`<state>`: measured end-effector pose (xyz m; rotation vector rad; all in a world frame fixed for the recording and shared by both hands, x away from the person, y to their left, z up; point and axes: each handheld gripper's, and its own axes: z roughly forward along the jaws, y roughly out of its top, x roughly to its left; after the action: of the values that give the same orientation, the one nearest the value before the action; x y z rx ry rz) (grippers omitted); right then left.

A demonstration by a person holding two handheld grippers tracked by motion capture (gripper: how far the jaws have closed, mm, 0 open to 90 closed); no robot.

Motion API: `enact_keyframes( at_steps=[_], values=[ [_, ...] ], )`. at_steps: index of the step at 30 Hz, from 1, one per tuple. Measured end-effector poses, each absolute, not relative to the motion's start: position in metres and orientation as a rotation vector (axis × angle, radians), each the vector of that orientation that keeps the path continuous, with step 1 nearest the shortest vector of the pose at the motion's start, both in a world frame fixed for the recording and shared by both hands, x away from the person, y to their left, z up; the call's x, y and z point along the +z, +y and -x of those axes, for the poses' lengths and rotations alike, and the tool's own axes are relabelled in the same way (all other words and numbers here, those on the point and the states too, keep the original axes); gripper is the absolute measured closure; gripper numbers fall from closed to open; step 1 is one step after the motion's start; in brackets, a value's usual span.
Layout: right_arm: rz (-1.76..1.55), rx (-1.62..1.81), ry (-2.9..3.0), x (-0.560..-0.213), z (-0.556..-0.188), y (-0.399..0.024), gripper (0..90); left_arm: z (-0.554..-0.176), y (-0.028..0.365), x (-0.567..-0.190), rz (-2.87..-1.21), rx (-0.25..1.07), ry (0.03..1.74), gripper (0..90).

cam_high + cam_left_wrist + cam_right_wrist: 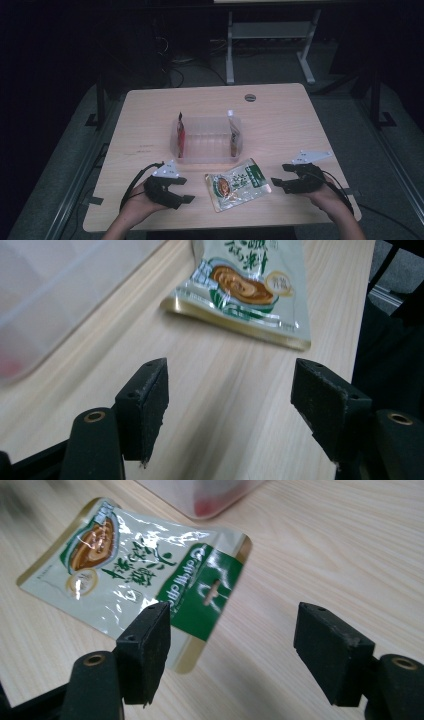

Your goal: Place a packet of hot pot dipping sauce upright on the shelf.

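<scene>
- the sauce pouch (237, 184) lies flat on the surface (280, 115), between the two grippers and just short of the clear bin (207, 159); nothing grips it, so it looks parked there for a pick-up
- left hand-held gripper (186, 199) is released, jaws wide with nothing between them; the pouch's bottom seam sits just ahead of its tips, apart from them
- right hand-held gripper (276, 183) is released too, jaws spread and bare; the pouch's green header end lies just ahead of its one jaw, not touching as far as I can tell
- bin already has a red packet (180, 136) standing at one end wall and another packet (233, 131) at the other; my guess is the middle is kept free for this pouch
</scene>
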<state>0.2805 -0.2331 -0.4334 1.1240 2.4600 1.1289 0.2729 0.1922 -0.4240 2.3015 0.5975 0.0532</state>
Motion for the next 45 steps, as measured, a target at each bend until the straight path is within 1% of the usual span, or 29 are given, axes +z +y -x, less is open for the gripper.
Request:
enact_keyframes(
  at_steps=[3,12,16,20,25,30,41,45],
  values=[
    [-1.171,1.144,2.426,-0.433,-0.277,-0.238,30.3,-0.278,0.184,-0.422,-2.293,0.050,0.589,30.2],
    [-1.170,1.108,2.374,-0.436,-0.281,-0.242,30.2,-0.293,0.157,-0.425,-2.310,0.046,0.561,27.5],
    [-1.199,1.112,2.367,-0.439,-0.284,-0.247,30.1,-0.298,0.144,-0.428,-2.331,0.032,0.520,28.4],
    [-1.215,1.111,2.359,-0.440,-0.286,-0.247,29.5,-0.303,0.131,-0.434,-2.352,0.030,0.512,25.5],
    [-1.205,1.100,2.376,-0.443,-0.287,-0.245,29.5,-0.310,0.114,-0.440,-2.400,0.056,0.463,24.6],
    [-1.202,1.089,2.381,-0.444,-0.288,-0.245,29.5,-0.317,0.100,-0.446,-2.404,0.083,0.461,24.2],
    [-1.185,1.091,2.382,-0.443,-0.290,-0.246,29.6,-0.326,0.092,-0.460,-2.446,0.081,0.450,24.2],
    [-1.183,1.094,2.383,-0.443,-0.291,-0.247,29.6,-0.327,0.092,-0.463,-2.420,0.068,0.452,23.7]
  ],
)
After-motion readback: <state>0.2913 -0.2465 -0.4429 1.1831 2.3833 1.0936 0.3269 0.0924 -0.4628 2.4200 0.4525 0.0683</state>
